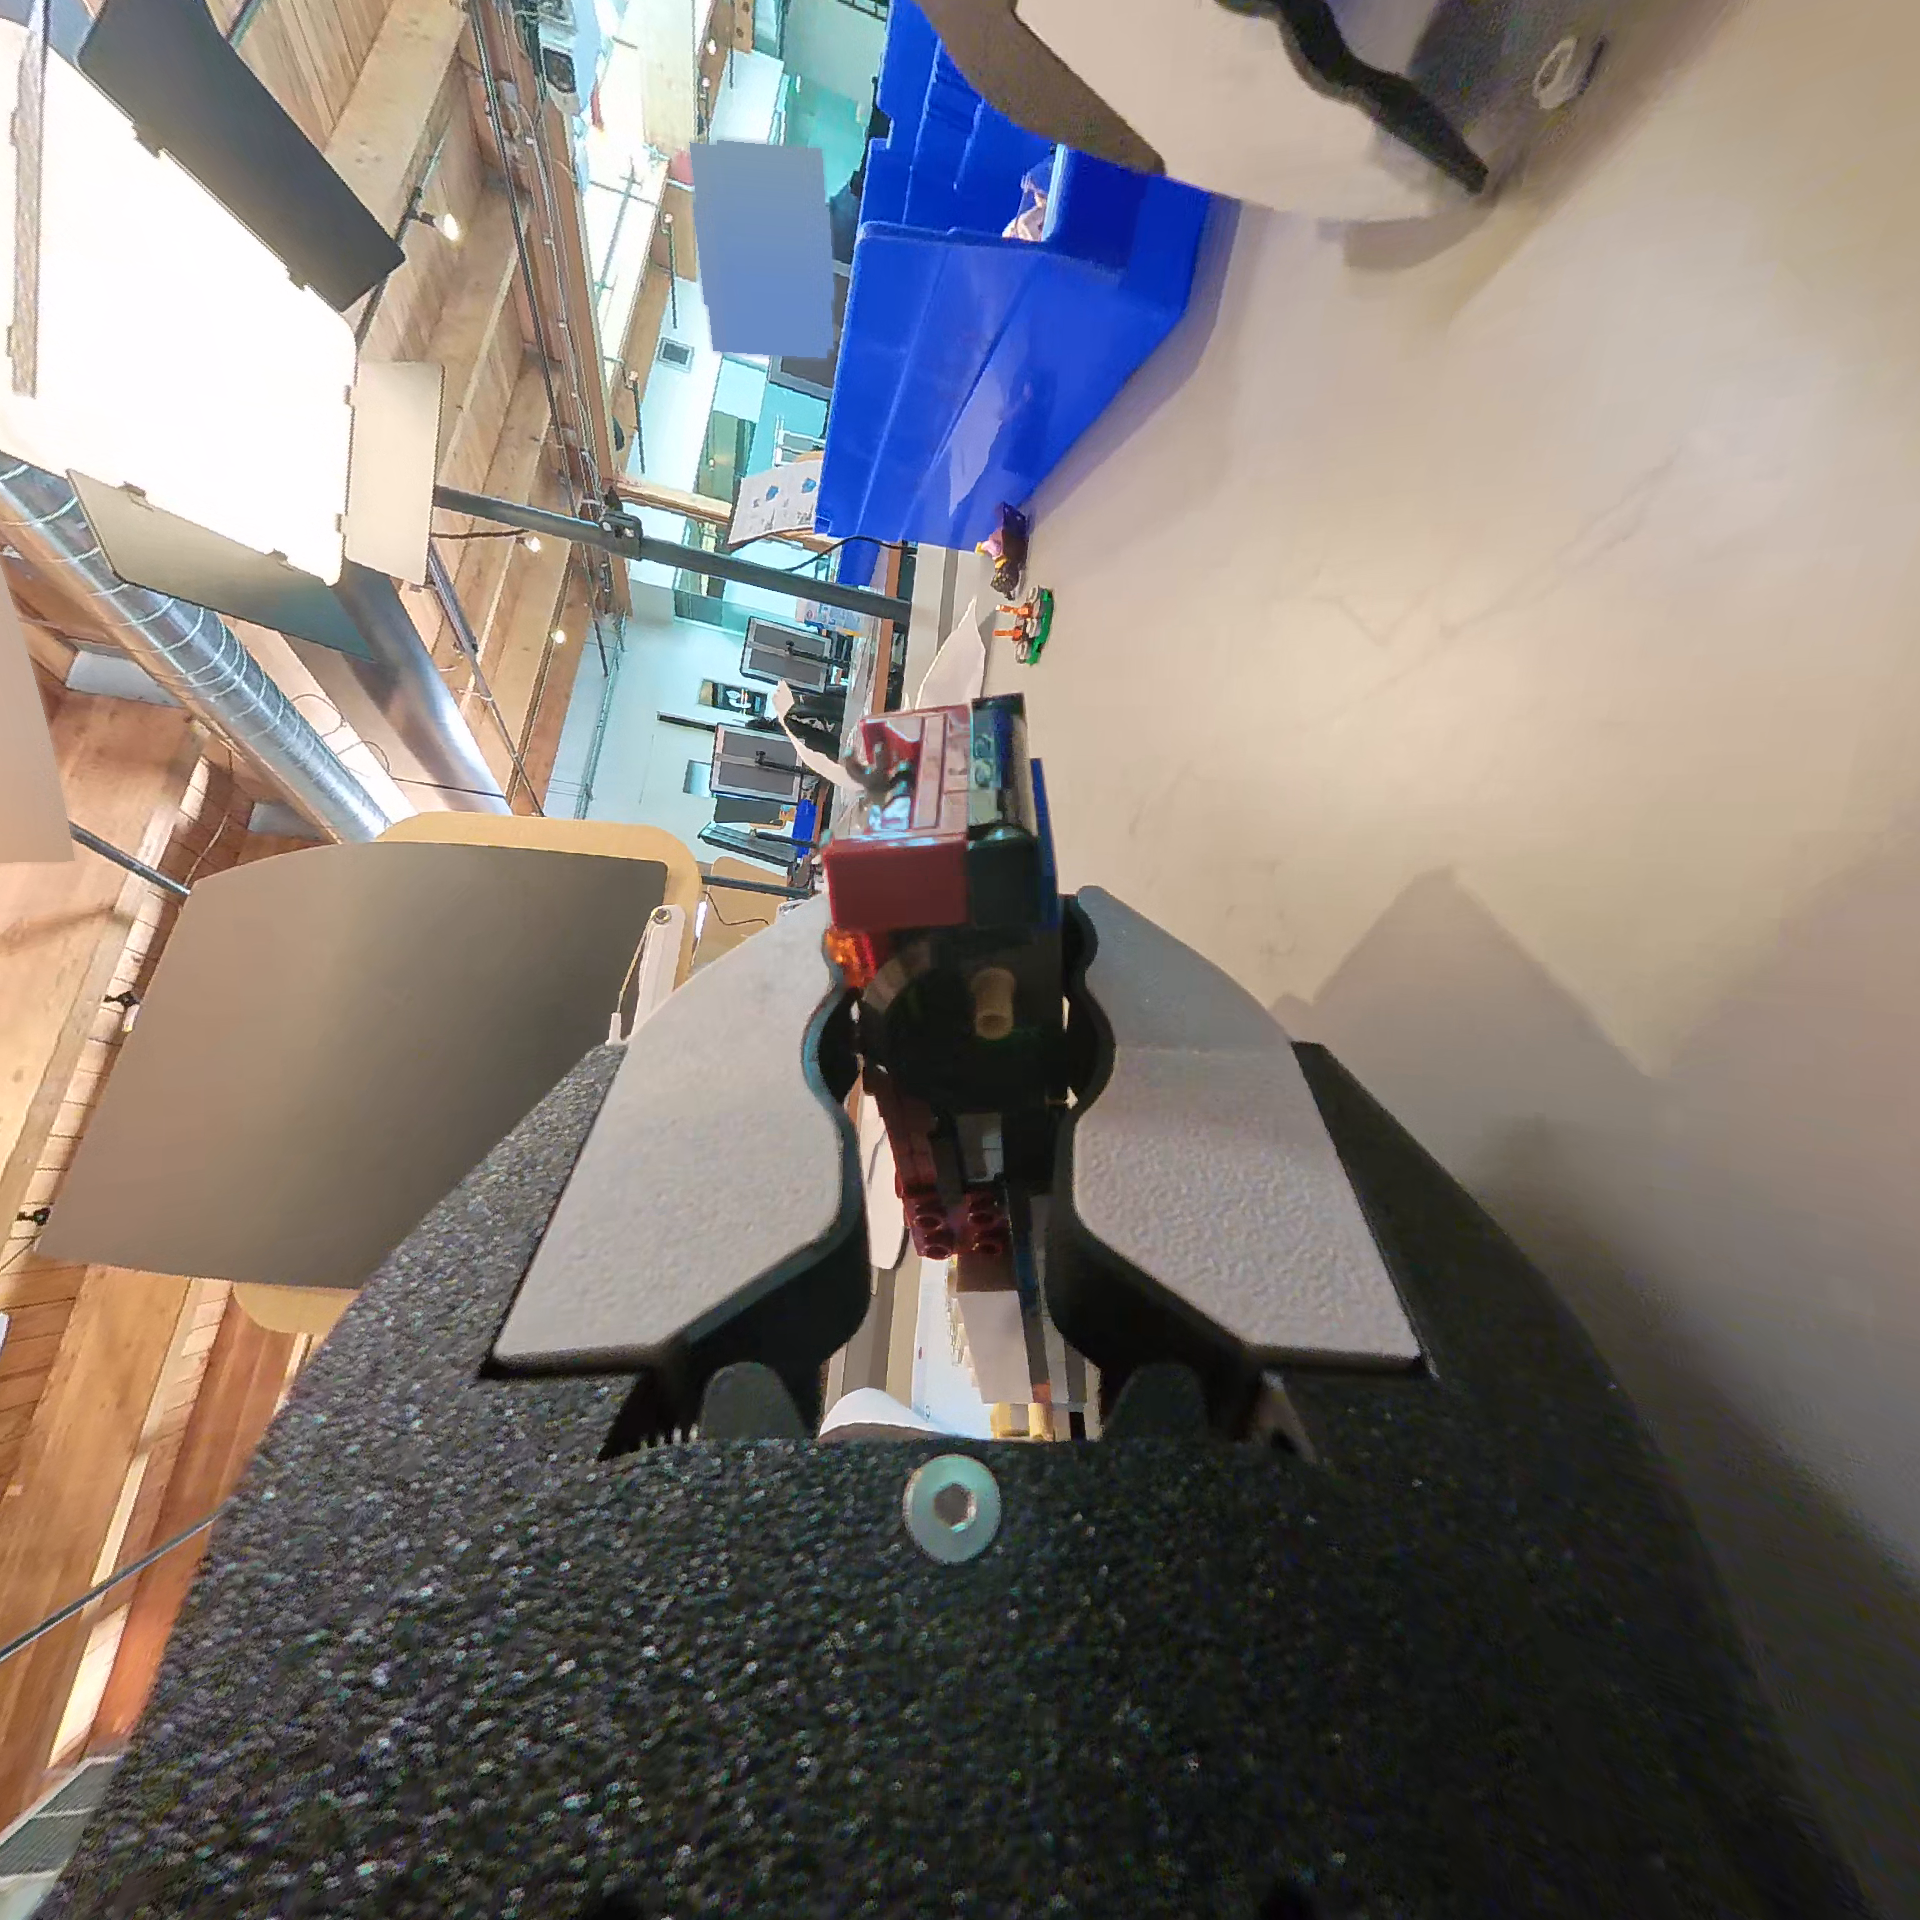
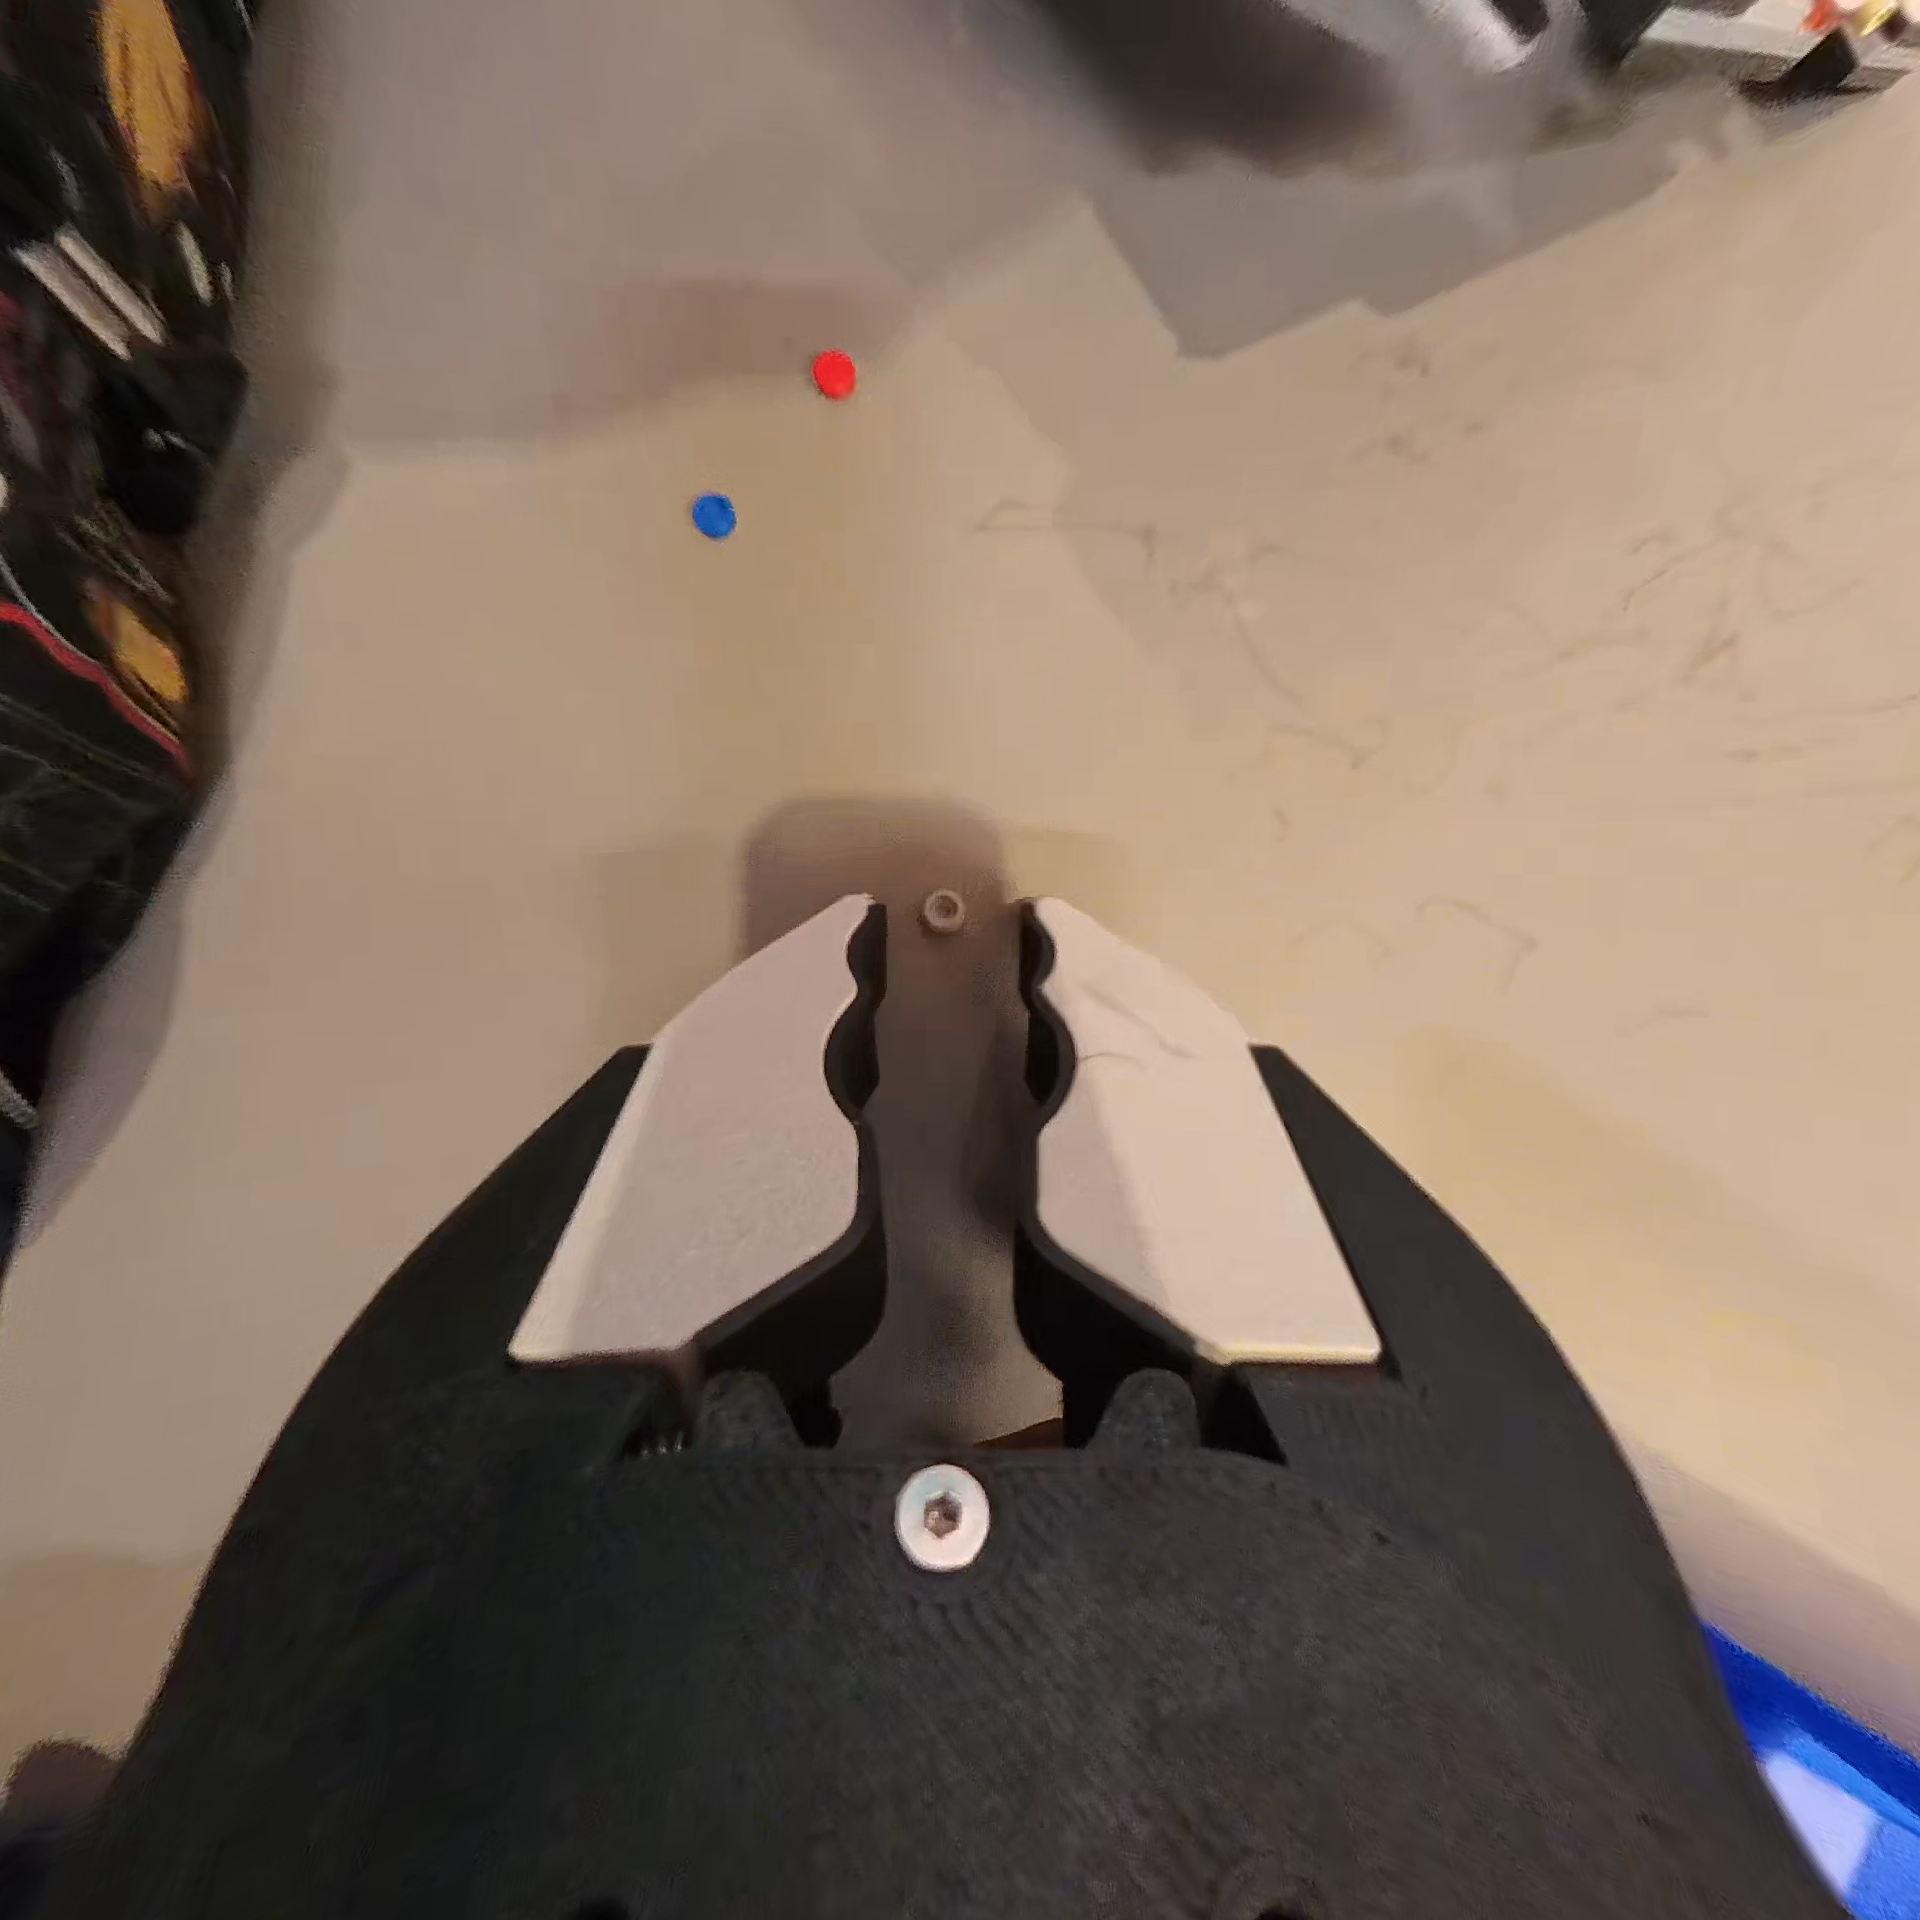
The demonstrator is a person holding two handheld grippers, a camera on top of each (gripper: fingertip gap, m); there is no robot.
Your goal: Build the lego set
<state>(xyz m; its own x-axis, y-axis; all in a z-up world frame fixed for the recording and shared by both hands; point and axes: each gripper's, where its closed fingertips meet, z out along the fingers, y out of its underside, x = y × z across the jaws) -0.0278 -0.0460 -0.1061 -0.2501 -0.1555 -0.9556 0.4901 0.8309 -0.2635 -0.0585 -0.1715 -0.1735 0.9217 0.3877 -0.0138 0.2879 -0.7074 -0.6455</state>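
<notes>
Held thing: a toy-brick model [image 1: 940, 904], dark red and black with a blue plate along one side, an orange clear piece at its lower corner, a tan peg set in a black round part, and dark red studded bricks farther back between the fingers.
Place: the model sits in the left tongs [image 1: 951, 966], raised off the pale bench [image 1: 1455, 623], its red block sticking out past the fingertips.
Left tongs: closed on the model, both dark pads pressing its sides.
Right tongs: the right tongs [image 2: 948, 920] stand at a narrow gap, low over the bench, gripping nothing; a small grey round stud [image 2: 943, 912] lies on the bench between the tips, apart from either pad.
Near the right tongs: a blue round stud [image 2: 714, 515] and a red round stud [image 2: 834, 374] lie farther ahead on the bench, apart from each other. A dark patterned cloth [image 2: 83, 520] fills the left edge, blurred.
Near the left tongs: blue bins [image 1: 987, 343] stand on the bench beyond the model; before them lie a small green piece with orange pegs [image 1: 1029, 623] and a small purple piece [image 1: 1006, 535].
In the way: the left tongs' own fingers hide the model's middle; the other tongs show at the top edge of the left view.
Background: black panels, lamps and wooden beams.
</notes>
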